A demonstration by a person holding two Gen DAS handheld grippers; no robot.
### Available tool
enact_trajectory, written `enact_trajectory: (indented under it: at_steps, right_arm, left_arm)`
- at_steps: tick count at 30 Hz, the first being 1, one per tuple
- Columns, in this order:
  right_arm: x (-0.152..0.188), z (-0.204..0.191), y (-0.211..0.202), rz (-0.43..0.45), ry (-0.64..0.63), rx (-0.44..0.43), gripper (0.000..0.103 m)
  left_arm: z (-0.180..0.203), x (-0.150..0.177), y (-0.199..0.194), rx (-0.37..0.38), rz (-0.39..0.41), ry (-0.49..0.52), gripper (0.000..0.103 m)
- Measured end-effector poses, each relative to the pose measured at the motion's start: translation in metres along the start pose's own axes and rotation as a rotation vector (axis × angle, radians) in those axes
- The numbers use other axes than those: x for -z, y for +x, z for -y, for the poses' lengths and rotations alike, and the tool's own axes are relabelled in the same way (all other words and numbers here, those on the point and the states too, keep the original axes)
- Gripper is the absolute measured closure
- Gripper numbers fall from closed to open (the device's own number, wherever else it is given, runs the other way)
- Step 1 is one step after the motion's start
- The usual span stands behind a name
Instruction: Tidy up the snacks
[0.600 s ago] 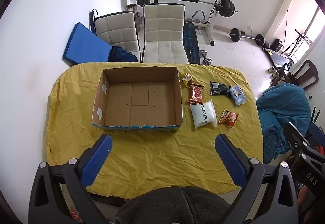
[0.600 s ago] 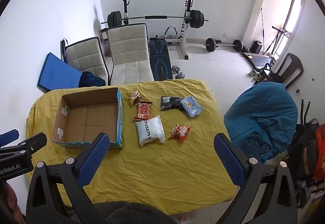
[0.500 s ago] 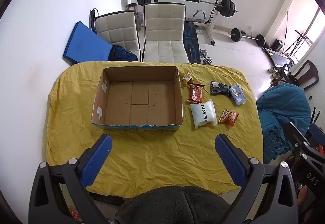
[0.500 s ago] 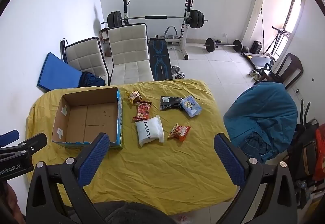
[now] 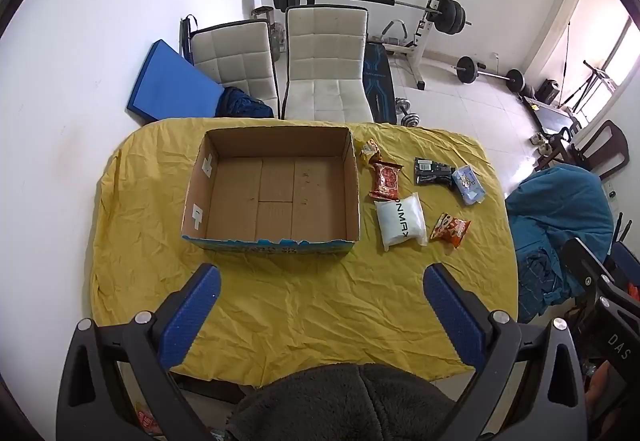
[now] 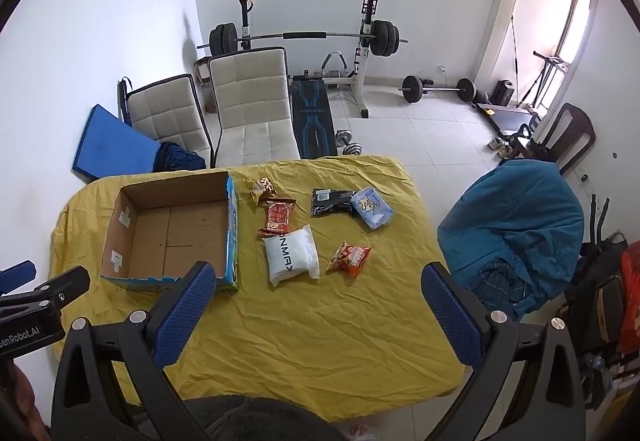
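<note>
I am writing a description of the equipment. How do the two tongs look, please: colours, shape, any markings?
Both look alike. The left tongs and the right tongs each have two black frame arms with silver screws, ending in long blue fingers with a dotted texture. In the right view, the left tool's side shows white lettering ending "enRobot.AI". A dark fleece sleeve is below.

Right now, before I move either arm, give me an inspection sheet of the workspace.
Surface: yellow cloth, creased, covers the table.
Job's things: cardboard box empty; six snack packs to its right, among them white pack, red pack, orange pack, blue pack.
Clutter: nothing seen on the cloth.
Grippers: left tongs and right tongs open, empty.
Cables: nothing seen.
Surroundings: two chairs, weight bench, barbell.
</note>
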State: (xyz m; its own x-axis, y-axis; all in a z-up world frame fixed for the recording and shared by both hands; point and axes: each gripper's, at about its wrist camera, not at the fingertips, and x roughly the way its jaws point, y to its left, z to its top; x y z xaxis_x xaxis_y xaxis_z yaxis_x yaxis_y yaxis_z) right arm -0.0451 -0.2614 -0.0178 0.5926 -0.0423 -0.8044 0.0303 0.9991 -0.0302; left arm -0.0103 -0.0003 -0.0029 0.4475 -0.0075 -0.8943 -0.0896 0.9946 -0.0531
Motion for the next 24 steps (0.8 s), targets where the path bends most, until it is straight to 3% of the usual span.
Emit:
enact_trajectory:
  at_steps: [24]
  right_arm:
    - [0.0014,0.0002,-0.0101,0.011,-0.022,-0.001,0.0]
  left_arm:
    - [0.0053,0.0023,-0.0054,-0.008,0.012,-0.004,0.0]
